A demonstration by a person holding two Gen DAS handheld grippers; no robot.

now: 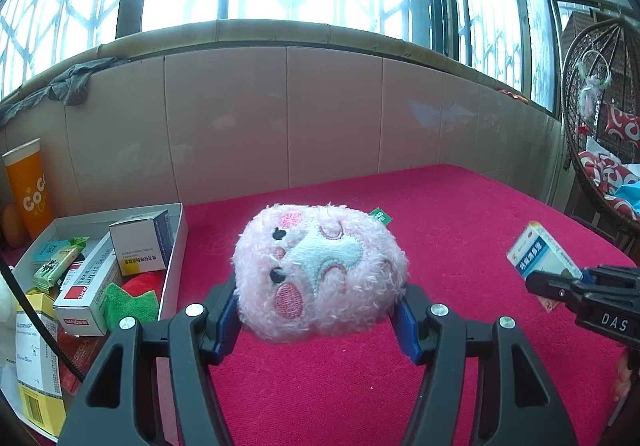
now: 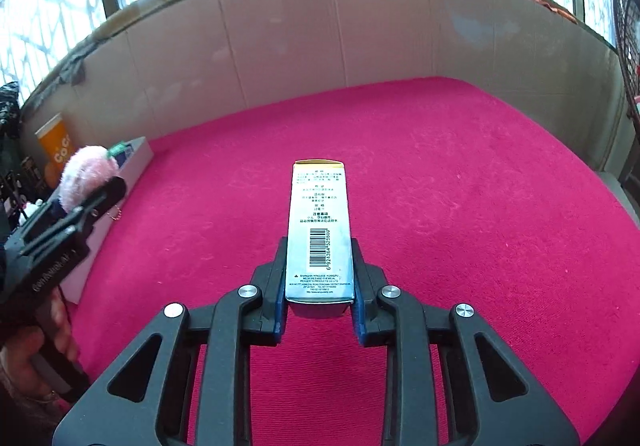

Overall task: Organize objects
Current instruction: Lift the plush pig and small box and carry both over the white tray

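Above the red cloth (image 2: pixel 460 174), I have both hands full: my left gripper (image 1: pixel 320 310) is closed on the pink plush toy (image 1: pixel 320 266), its 2 blue pads sunk into the fluffy sides, and my right gripper (image 2: pixel 320 282) is clamped on the near end of a long medicine box (image 2: pixel 320 230), barcode face up, most of its length sticking out ahead of the pads. Both things look lifted clear of the cloth, though with the plush I cannot be sure its underside is not brushing the pile. The white tray (image 1: pixel 174 262) sits off to my left against the padded wall, already crowded with cartons, a green snack bar (image 1: pixel 60 260) and a red and green soft piece (image 1: pixel 132 296), with an orange cup (image 1: pixel 28 186) standing behind it. I judge the tray to be where both of my loads belong. The risk with the plush is that it is soft and round, so my pads may be holding mostly fur; a quick swing could let it squirm out. It is also bulky, and pressing it into a tray this full could push the leaning white carton (image 1: pixel 140 242) over the rim. The medicine box is held only at 1 end, so any knock on its far tip would lever it round between my pads. My 2 grippers are near each other, and both heading left at once could make them collide.
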